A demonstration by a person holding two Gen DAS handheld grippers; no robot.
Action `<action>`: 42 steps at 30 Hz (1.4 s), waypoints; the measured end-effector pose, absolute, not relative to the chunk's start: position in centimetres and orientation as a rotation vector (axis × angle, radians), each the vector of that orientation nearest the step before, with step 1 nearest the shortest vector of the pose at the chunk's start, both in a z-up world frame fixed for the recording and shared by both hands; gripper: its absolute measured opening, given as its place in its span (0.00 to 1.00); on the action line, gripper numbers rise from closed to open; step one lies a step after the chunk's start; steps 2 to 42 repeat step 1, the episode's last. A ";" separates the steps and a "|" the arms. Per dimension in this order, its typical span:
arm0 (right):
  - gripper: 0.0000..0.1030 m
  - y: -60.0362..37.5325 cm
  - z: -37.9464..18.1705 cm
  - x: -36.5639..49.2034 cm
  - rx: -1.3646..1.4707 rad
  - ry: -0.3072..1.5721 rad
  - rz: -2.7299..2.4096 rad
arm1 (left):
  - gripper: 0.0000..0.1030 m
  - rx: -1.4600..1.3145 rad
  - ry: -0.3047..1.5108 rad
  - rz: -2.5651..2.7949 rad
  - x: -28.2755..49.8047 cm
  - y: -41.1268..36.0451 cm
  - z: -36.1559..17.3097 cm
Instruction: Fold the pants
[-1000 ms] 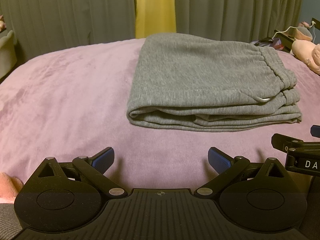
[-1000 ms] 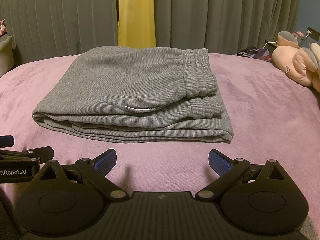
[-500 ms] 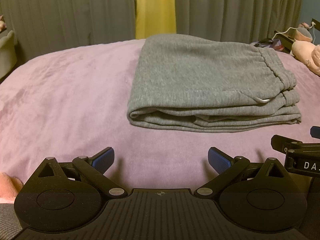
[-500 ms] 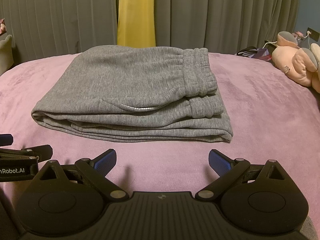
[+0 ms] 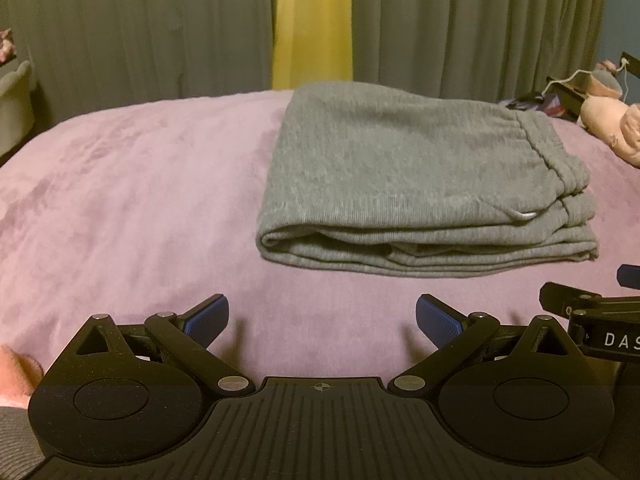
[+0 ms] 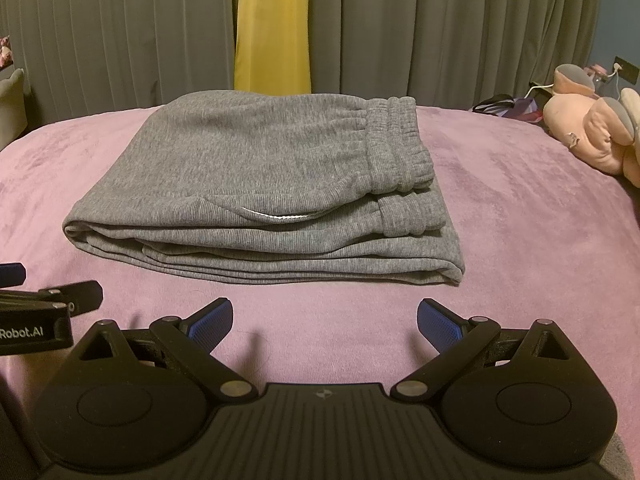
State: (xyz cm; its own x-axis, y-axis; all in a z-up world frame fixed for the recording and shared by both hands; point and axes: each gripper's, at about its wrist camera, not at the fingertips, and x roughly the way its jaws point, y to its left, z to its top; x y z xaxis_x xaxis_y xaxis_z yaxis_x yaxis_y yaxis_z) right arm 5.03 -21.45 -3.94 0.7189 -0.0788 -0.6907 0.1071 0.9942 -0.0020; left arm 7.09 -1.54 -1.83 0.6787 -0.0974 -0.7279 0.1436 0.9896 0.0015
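The grey pants lie folded in a flat stack on the pink bed cover, waistband at the right end; they also show in the right wrist view. My left gripper is open and empty, hovering over the cover in front of the stack. My right gripper is open and empty too, just short of the stack's near edge. Each gripper shows at the side of the other's view, the right one in the left wrist view and the left one in the right wrist view.
A pink plush toy lies at the bed's far right with cables and dark items behind it. Grey curtains with a yellow strip hang behind the bed. A pale object stands at the far left.
Both grippers have drawn back very slightly; the pants sit a little lower in both views. Nothing was grasped or released.
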 end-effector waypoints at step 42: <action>0.96 -21.5 -3.9 5.0 0.040 0.761 -0.103 | 0.99 0.061 0.818 -0.136 7.1 -1.6 -1.8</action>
